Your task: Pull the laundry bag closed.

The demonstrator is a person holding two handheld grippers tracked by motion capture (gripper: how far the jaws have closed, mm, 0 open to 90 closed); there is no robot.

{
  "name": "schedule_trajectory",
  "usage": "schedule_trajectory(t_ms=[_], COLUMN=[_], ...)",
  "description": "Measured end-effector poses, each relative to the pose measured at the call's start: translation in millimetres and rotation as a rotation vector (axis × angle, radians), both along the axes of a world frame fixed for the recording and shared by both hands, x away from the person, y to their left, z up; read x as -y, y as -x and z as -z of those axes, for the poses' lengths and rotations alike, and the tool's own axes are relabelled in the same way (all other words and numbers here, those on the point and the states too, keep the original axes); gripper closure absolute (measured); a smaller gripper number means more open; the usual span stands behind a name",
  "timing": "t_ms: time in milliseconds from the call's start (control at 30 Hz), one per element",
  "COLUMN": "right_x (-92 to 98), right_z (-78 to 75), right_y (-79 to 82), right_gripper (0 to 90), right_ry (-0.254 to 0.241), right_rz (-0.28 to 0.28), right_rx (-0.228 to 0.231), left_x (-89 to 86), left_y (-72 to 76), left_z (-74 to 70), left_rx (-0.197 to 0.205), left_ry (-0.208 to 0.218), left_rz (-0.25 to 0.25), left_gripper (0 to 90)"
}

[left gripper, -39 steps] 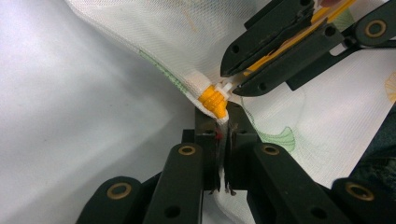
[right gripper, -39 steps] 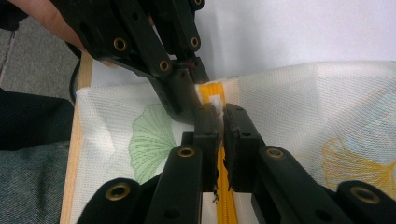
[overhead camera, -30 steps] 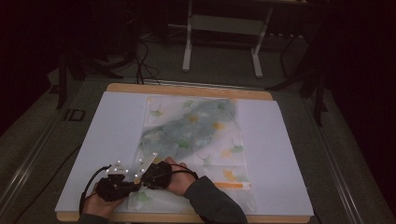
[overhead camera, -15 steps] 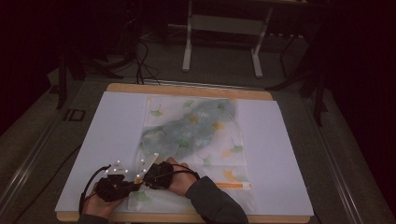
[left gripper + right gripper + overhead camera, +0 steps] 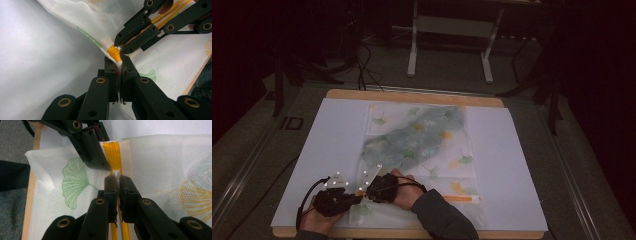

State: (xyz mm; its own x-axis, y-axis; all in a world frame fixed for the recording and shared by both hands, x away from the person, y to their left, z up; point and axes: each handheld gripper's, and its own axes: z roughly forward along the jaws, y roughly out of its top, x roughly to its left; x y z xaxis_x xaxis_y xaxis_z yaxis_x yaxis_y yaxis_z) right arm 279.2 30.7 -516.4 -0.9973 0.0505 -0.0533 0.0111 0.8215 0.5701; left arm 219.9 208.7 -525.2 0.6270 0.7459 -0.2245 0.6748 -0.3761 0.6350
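A white mesh bag (image 5: 422,145) printed with ginkgo leaves lies flat on the white-covered table, with a grey-green bundle inside it. Its yellow zipper (image 5: 112,152) runs along the near end. My left gripper (image 5: 354,194) is shut on the bag's fabric at the bunched zipper end (image 5: 113,52), and its own jaws (image 5: 119,62) are pressed together there. My right gripper (image 5: 364,191) meets it tip to tip, shut on the small white zipper pull (image 5: 115,173). In the right gripper view the jaws (image 5: 115,180) close on the pull just below the left gripper (image 5: 100,165).
A white sheet (image 5: 327,135) covers a wooden board (image 5: 412,95), whose near edge (image 5: 412,233) runs just behind my hands. Beyond the table a metal stand (image 5: 452,45) and cables (image 5: 362,65) sit on the dark floor. A dark sleeve (image 5: 442,220) crosses the bag's near end.
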Motion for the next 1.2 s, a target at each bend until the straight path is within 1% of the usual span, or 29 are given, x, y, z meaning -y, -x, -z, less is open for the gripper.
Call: schedule_trajectory(t_ms=[33, 100, 200, 267, 367, 400, 567, 667, 900, 1067, 1200], right_x=[0.0, 0.0, 2.2, 3.2, 4.4, 5.5, 13.2, 17.3, 22.6, 24.4, 26.8], right_z=[-0.4, -0.1, 0.9, 1.3, 1.4, 1.3, 1.2, 1.6, 3.2, 2.4, 2.4], right_y=[0.1, 0.6, -0.3, -0.9, -0.9, -0.9, -2.6, -3.6, -4.8, -4.7, -4.7], right_gripper=[85.3, 85.3, 85.3, 85.4, 85.4, 85.4, 85.4, 85.5, 85.6, 85.6, 85.7], right_ry=[0.0, 0.022, 0.02, 0.021, 0.035, 0.038, 0.057, 0.058, 0.073, 0.088, 0.092], right_rz=[0.002, 0.007, 0.013, 0.015, 0.018, 0.02, 0.034, 0.038, 0.048, 0.051, 0.054], right_rx=[0.001, 0.013, 0.008, 0.009, 0.011, 0.013, 0.017, 0.005, 0.0, 0.006, 0.002], left_x=[-0.4, -2.4, -4.5, -4.5, -4.8, -5.3, -8.2, -8.3, -9.5, -10.6, -11.1], left_y=[0.3, 1.0, 1.7, 1.7, 1.9, 2.0, 2.2, 2.5, 2.6, 2.7, 2.8], left_z=[-0.6, -2.1, -3.1, -3.5, -4.1, -4.2, -5.0, -5.3, -5.9, -6.5, -6.9], left_rx=[0.004, 0.01, 0.016, 0.019, 0.023, 0.023, 0.03, 0.033, 0.035, 0.041, 0.044], left_ry=[0.003, 0.007, 0.012, 0.008, 0.01, 0.017, 0.02, 0.024, 0.028, 0.028, 0.023], left_rz=[-0.003, -0.01, -0.017, -0.014, -0.016, -0.017, -0.019, -0.023, -0.028, -0.03, -0.033], left_gripper=[86.5, 86.5, 86.5, 86.5, 86.5, 86.5, 86.5, 86.4, 86.5, 86.5, 86.4])
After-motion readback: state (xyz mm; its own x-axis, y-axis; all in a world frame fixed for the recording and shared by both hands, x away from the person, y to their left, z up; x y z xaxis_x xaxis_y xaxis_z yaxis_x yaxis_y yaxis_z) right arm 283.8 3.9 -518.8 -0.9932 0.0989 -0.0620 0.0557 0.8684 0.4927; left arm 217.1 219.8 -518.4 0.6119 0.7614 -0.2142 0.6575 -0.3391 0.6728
